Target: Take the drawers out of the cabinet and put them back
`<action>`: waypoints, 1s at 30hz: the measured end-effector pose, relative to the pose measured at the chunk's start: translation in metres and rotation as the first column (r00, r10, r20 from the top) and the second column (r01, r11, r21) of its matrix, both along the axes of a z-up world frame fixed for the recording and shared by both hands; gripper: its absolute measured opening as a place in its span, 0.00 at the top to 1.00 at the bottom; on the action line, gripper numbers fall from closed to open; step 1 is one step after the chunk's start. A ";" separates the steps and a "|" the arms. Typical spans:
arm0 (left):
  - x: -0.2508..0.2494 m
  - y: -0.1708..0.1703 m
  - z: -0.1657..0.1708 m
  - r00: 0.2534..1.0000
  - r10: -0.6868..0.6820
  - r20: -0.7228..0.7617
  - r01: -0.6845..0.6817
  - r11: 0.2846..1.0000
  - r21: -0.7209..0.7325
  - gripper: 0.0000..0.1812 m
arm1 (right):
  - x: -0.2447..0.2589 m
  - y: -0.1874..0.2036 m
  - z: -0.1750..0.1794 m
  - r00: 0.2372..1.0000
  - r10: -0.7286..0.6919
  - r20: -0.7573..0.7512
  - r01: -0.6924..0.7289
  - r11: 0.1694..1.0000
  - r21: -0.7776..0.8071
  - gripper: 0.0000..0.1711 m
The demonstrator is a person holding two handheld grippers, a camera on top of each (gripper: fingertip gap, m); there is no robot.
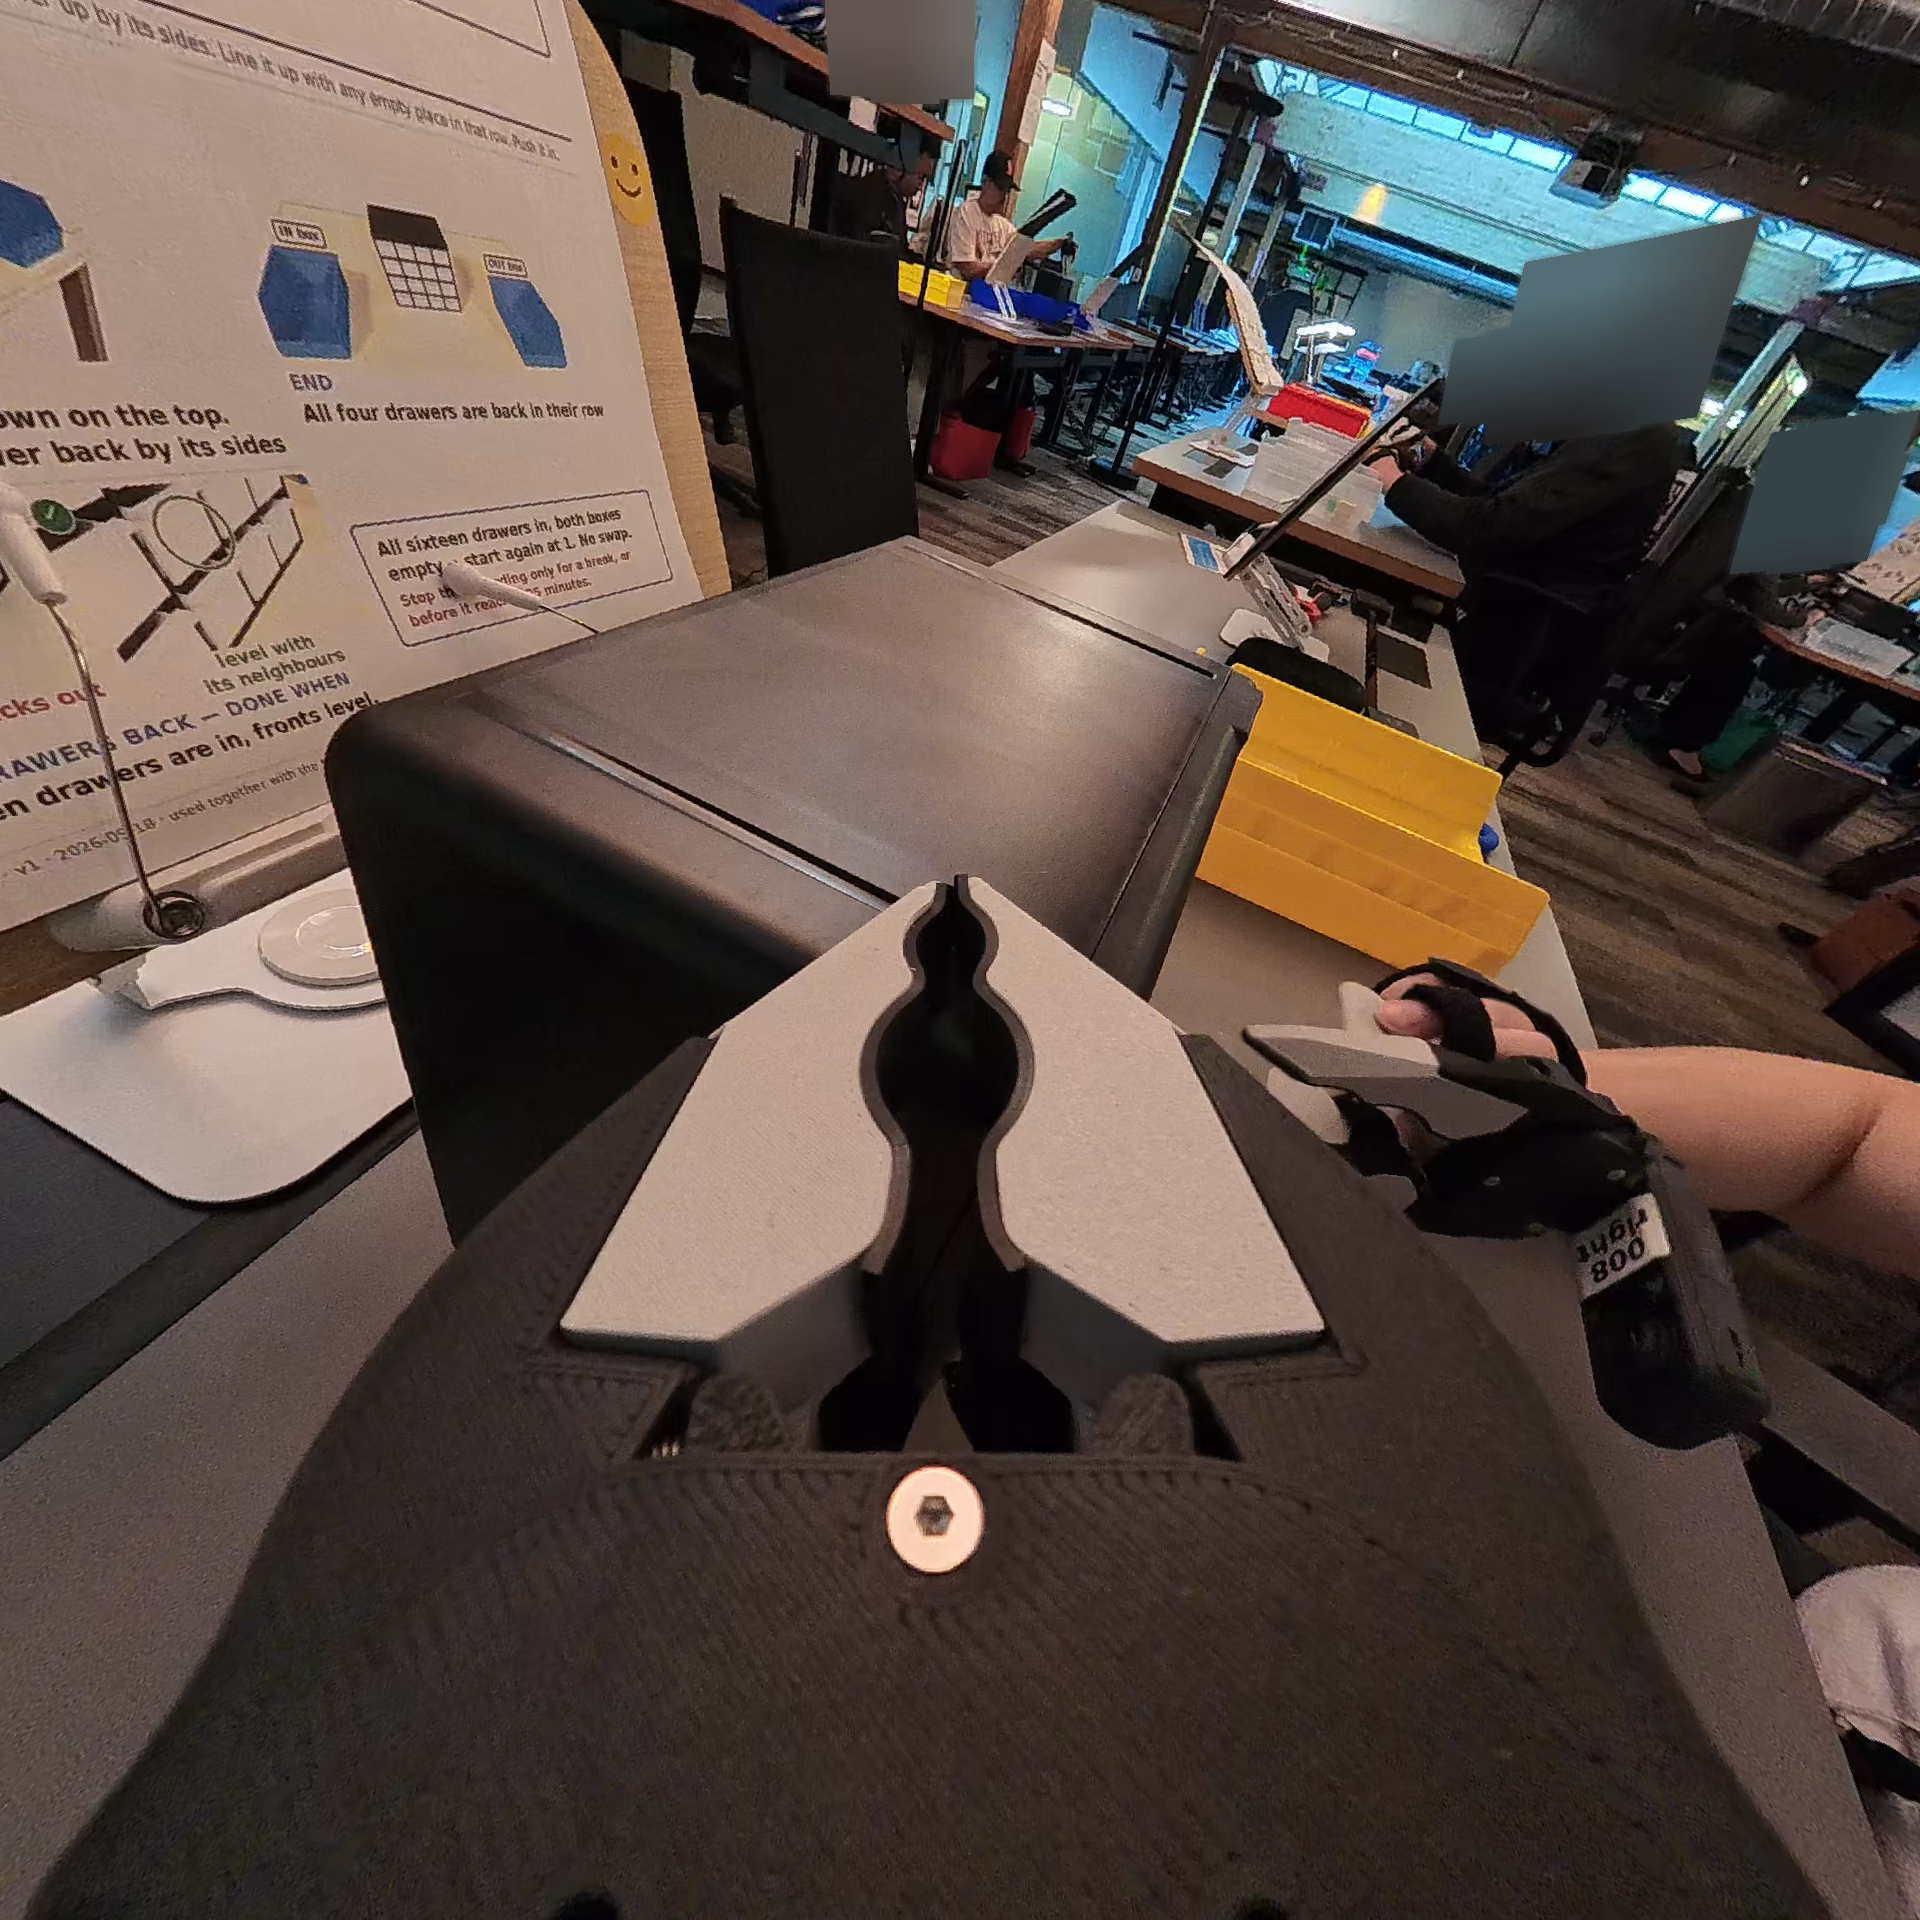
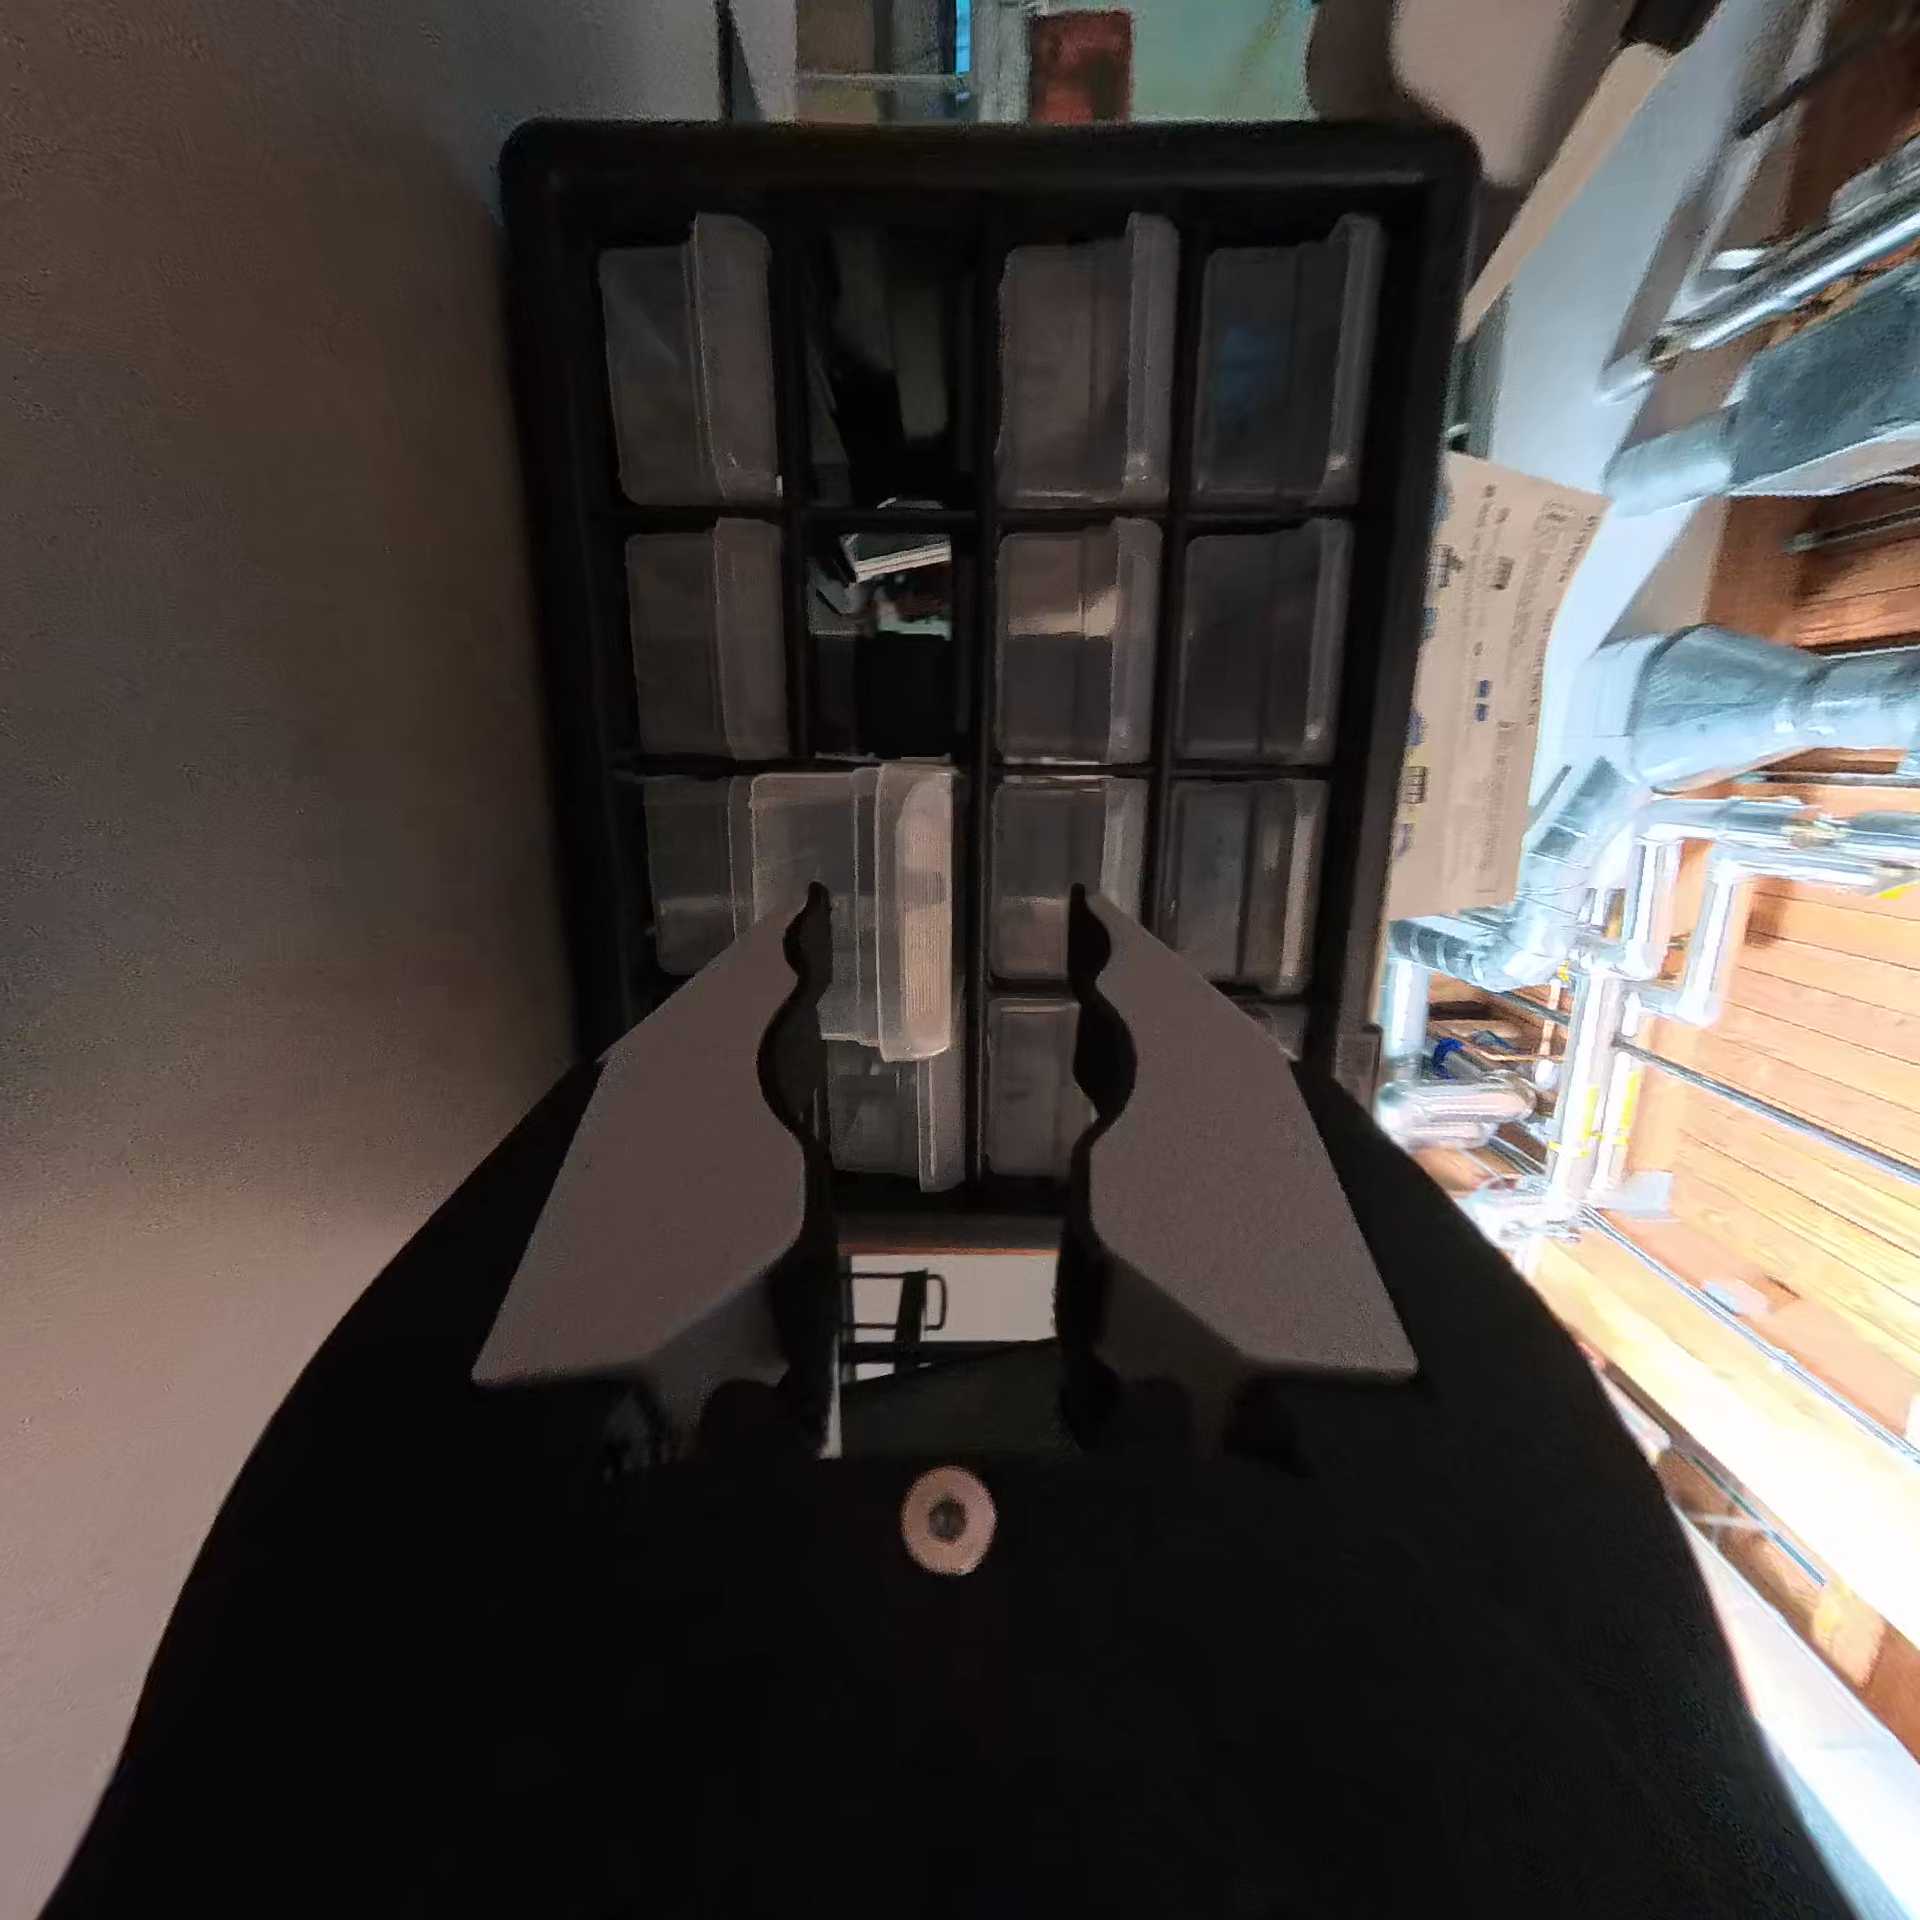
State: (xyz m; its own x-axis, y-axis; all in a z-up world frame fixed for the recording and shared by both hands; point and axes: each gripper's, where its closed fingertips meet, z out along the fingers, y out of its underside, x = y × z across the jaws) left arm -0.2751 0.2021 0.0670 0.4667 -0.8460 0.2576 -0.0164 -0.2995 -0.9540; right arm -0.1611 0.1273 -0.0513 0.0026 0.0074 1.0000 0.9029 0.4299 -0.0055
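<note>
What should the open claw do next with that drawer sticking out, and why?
Probably ease the right gripper forward and close on the clear drawer. That drawer juts out of the cabinet right between the spread fingers, and nothing is held yet. The left gripper is shut, resting by the cabinet's top.

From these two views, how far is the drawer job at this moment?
Partly done. The cabinet holds most of its clear drawers, but two slots in one line are empty. In hand: one drawer sticks out of its slot, and the open right gripper faces it without gripping. The left gripper is shut, empty, above the cabinet top. Left: seat this drawer and fill the empty slots. Which phase this is, I cannot tell.
</note>
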 end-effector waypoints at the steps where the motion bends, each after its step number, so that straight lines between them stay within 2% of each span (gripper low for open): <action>1: 0.000 0.000 0.000 1.000 0.000 0.000 0.000 1.000 0.000 1.00 | 0.000 0.004 0.000 1.000 -0.018 0.015 0.018 1.000 -0.018 0.74; 2: 0.000 0.000 0.000 1.000 0.000 0.001 0.000 1.000 0.000 1.00 | 0.000 0.007 -0.002 0.999 -0.037 0.036 0.038 0.998 -0.043 0.77; 3: 0.000 0.000 0.000 1.000 0.000 0.001 0.000 1.000 -0.001 1.00 | 0.000 0.008 -0.008 0.996 -0.048 0.071 0.054 0.994 -0.090 0.90; 5: 0.000 0.000 0.000 1.000 0.000 0.000 0.000 1.000 0.000 1.00 | 0.000 0.007 -0.008 0.995 -0.057 0.080 0.066 0.991 -0.118 0.92; 8: 0.000 0.000 0.000 1.000 0.000 0.000 0.000 1.000 -0.001 1.00 | 0.002 -0.004 -0.006 0.997 -0.050 0.060 0.060 0.982 -0.179 0.92; 12: 0.000 0.000 0.000 1.000 -0.002 0.002 0.002 1.000 -0.001 1.00 | -0.002 -0.040 0.001 0.999 0.026 0.032 -0.020 0.982 -0.188 0.93; 16: 0.000 0.000 0.000 1.000 -0.001 0.002 0.001 1.000 -0.001 1.00 | 0.000 -0.080 0.008 0.991 0.131 0.012 -0.129 0.984 -0.125 0.94; 19: 0.000 0.000 0.000 1.000 -0.001 -0.001 0.001 1.000 0.000 1.00 | 0.005 -0.108 0.015 0.970 0.243 0.025 -0.242 0.970 -0.023 1.00; 23: 0.000 0.000 0.000 1.000 0.002 -0.002 -0.002 1.000 0.000 1.00 | 0.022 -0.124 0.000 0.950 0.309 0.056 -0.307 0.951 -0.034 0.99; 30: 0.000 0.000 0.000 1.000 0.004 -0.007 -0.004 1.000 0.000 1.00 | 0.054 -0.140 -0.026 0.953 0.300 0.042 -0.296 0.952 -0.082 0.97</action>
